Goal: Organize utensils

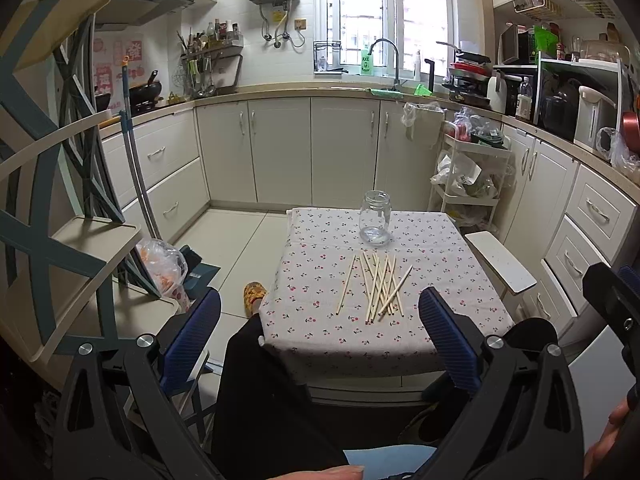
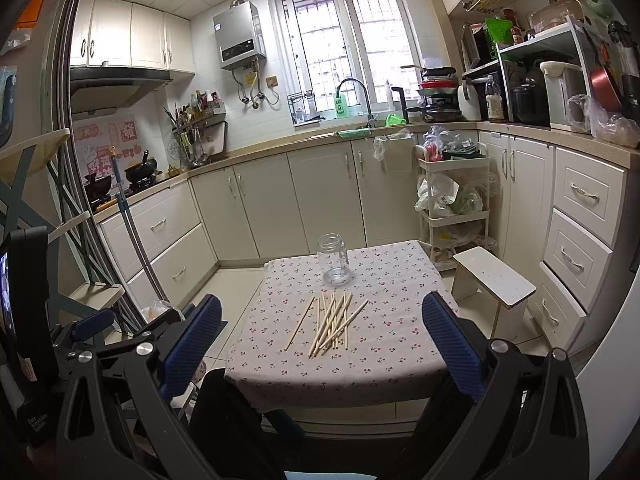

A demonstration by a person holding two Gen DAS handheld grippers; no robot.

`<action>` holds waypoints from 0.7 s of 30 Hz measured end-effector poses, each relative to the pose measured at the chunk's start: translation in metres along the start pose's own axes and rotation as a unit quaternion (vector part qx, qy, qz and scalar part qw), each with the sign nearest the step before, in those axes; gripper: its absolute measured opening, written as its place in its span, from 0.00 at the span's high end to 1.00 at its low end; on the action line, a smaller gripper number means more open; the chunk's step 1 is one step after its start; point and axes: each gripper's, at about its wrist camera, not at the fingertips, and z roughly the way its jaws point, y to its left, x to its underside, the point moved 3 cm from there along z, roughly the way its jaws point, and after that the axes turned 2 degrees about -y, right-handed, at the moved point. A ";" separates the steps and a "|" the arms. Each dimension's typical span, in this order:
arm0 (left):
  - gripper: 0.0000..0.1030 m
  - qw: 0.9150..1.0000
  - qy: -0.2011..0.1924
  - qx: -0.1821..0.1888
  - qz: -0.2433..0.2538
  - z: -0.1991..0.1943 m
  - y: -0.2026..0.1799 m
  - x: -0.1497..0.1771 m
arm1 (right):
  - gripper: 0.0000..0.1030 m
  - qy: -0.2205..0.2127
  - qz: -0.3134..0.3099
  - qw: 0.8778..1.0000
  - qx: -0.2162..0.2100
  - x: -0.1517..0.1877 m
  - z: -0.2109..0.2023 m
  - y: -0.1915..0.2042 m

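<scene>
Several pale wooden chopsticks (image 1: 378, 288) (image 2: 332, 322) lie in a loose crossed pile on a small table with a cherry-print cloth (image 1: 320, 332) (image 2: 392, 356). Behind them stands an empty clear glass jar (image 1: 375, 218) (image 2: 333, 258), upright and without a lid. My left gripper (image 1: 320, 340) is held back from the table's near edge, open, with nothing between its blue pads. My right gripper (image 2: 324, 344) is likewise open and empty, short of the pile. Part of the right gripper (image 1: 612, 304) shows at the left view's right edge.
A low white stool (image 1: 500, 262) (image 2: 494, 282) stands right of the table, with a white trolley (image 2: 454, 200) of bags behind. A person's dark-clad legs (image 1: 260, 392) and slippered foot (image 1: 254, 296) are left of the table. A shelf rack (image 1: 60, 240) and a mop stand at left.
</scene>
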 end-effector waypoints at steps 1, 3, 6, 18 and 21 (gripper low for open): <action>0.08 1.000 0.000 0.000 0.001 0.000 -0.001 0.002 | 0.06 0.000 0.000 1.000 0.000 -0.002 -0.003 0.003; 0.08 1.000 0.000 -0.001 0.000 -0.003 0.002 0.007 | 0.06 0.001 -0.001 1.000 0.000 -0.002 -0.006 0.006; 0.08 1.000 0.001 -0.001 0.002 -0.005 0.003 0.005 | 0.06 0.002 -0.002 1.000 0.001 -0.001 -0.006 0.008; 0.08 1.000 0.008 -0.001 0.007 -0.012 0.003 0.004 | 0.06 0.011 -0.005 1.000 0.001 -0.001 -0.001 0.010; 0.08 1.000 0.009 -0.002 0.006 -0.014 0.001 0.006 | 0.06 0.012 -0.006 1.000 0.001 0.001 -0.003 0.016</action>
